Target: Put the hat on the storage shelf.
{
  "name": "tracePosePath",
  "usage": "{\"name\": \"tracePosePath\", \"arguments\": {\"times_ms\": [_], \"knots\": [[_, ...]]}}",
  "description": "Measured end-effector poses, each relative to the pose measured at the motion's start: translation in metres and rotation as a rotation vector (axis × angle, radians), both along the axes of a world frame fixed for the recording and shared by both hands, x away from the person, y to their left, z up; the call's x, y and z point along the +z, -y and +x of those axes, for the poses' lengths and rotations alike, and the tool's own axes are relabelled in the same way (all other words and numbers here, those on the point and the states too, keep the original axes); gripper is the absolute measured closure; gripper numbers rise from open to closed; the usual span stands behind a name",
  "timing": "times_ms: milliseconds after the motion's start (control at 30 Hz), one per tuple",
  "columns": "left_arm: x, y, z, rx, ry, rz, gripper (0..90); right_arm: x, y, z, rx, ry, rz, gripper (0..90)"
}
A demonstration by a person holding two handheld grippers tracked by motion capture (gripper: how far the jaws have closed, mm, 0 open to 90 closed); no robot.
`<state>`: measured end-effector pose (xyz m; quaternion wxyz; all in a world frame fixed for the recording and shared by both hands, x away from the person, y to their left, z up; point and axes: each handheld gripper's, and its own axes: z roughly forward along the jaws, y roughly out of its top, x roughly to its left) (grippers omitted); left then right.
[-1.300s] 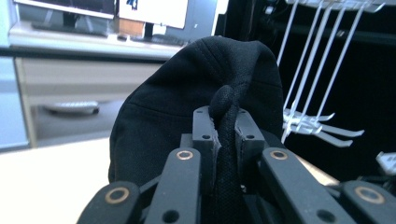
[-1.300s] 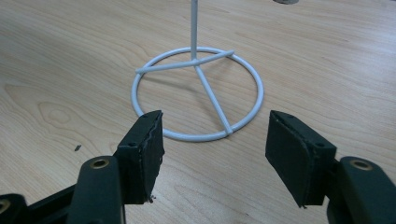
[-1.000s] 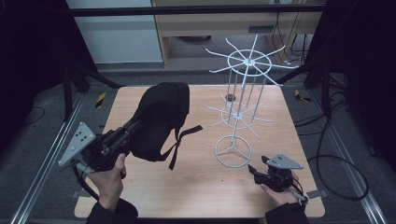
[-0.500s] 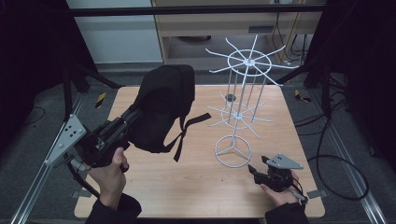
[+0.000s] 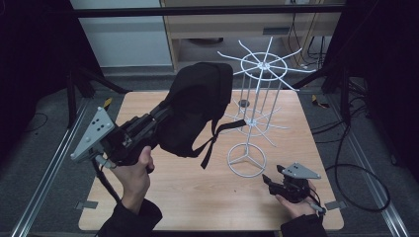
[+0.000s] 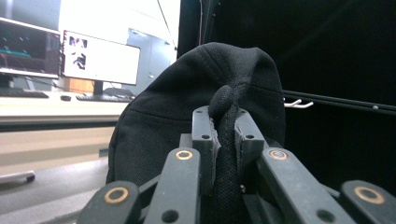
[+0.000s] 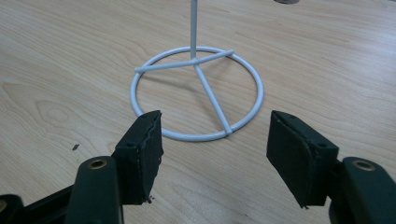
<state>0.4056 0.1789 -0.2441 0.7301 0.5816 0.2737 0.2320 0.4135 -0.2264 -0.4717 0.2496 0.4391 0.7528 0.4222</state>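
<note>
A black backpack (image 5: 197, 106) hangs in the air over the left half of the table, close to the white wire rack (image 5: 257, 103). My left gripper (image 5: 165, 113) is shut on its top carry loop (image 6: 229, 126), which is pinched between the pads in the left gripper view, with the bag's body (image 6: 187, 112) beyond. A strap (image 5: 217, 136) dangles toward the rack's pole. My right gripper (image 5: 269, 178) rests low at the table's front right, open, with nothing between its fingers. In the right gripper view it (image 7: 215, 144) faces the rack's ring base (image 7: 196, 93).
The wooden table (image 5: 188, 192) has bare wood in front and to the left of the rack's ring base (image 5: 245, 160). The rack's upper spokes (image 5: 267, 61) spread wide above the table's back right. A small dark disc (image 5: 243, 103) lies behind the rack. Black frame posts flank the table.
My left gripper has lifted the backpack off the table and carried it up and toward the rack. The right gripper has stayed in place.
</note>
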Motion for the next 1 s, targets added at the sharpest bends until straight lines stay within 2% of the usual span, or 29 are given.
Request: {"name": "tracePosePath", "arguments": {"times_ms": [233,467,500,567,633,767,900,933,967,1000], "knots": [[-0.009,0.015,0.014,-0.039,-0.034,0.054,81.3,0.000,0.000,0.000,0.001,-0.002,-0.004,36.0],[-0.021,0.018,0.024,-0.047,-0.075,0.075,80.2,0.000,0.000,0.000,0.003,-0.003,-0.008,35.9],[-0.027,0.018,0.027,-0.050,-0.090,0.086,80.2,0.000,0.000,0.000,0.004,-0.002,-0.008,35.9],[-0.030,0.018,0.029,-0.050,-0.097,0.094,79.8,0.000,-0.001,0.000,0.005,-0.007,-0.007,35.9],[-0.037,0.020,0.033,-0.047,-0.114,0.121,79.0,-0.001,-0.001,0.000,0.006,-0.008,-0.007,35.8],[-0.043,0.022,0.035,-0.046,-0.123,0.150,77.0,0.000,-0.001,0.000,0.006,-0.007,-0.005,35.7],[-0.051,0.026,0.038,-0.055,-0.133,0.179,70.9,0.000,-0.001,0.000,0.008,-0.006,-0.007,35.7],[-0.054,0.025,0.038,-0.051,-0.132,0.194,64.6,0.000,-0.001,0.000,0.008,-0.005,-0.006,35.7],[-0.054,0.025,0.038,-0.051,-0.132,0.194,61.1,0.000,-0.001,0.000,0.008,-0.005,-0.006,35.7],[-0.057,0.022,0.037,-0.049,-0.134,0.213,57.8,-0.001,0.000,0.000,0.006,-0.002,-0.008,35.6]]}}
